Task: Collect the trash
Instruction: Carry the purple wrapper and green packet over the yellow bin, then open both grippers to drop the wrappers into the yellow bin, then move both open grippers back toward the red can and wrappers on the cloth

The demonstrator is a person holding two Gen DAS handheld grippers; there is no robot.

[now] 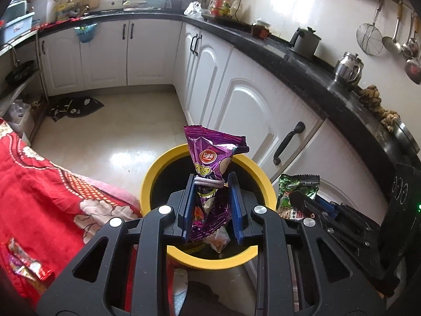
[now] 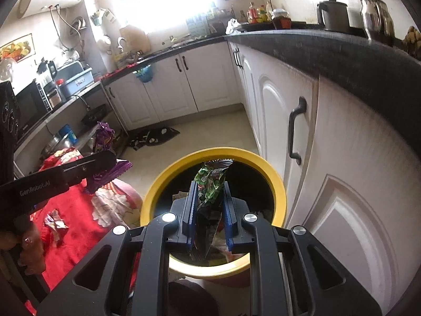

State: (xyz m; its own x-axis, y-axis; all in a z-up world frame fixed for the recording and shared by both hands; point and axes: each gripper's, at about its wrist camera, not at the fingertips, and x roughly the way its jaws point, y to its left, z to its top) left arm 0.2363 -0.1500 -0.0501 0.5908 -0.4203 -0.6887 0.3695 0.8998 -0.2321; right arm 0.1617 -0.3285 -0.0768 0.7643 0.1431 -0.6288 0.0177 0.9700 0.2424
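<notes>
My left gripper (image 1: 211, 181) is shut on a purple snack wrapper (image 1: 213, 155) that stands up between its blue pads, right above the yellow-rimmed trash bin (image 1: 155, 171). My right gripper (image 2: 209, 188) is shut on a green snack wrapper (image 2: 211, 181), held over the same yellow-rimmed trash bin (image 2: 158, 184). In the left wrist view the green snack wrapper (image 1: 297, 192) and the right gripper (image 1: 306, 201) show at the bin's right side. The right wrist view shows the left gripper (image 2: 105, 160) with the purple snack wrapper (image 2: 104, 138) at left. Other trash lies inside the bin.
A red patterned cloth (image 1: 39, 184) to the left of the bin carries loose wrappers (image 1: 23, 263). White cabinets (image 1: 250, 105) under a dark countertop (image 1: 329, 79) run close along the right. A dark mat (image 1: 76, 106) lies on the tiled floor beyond. A hand (image 2: 29, 245) grips the left tool.
</notes>
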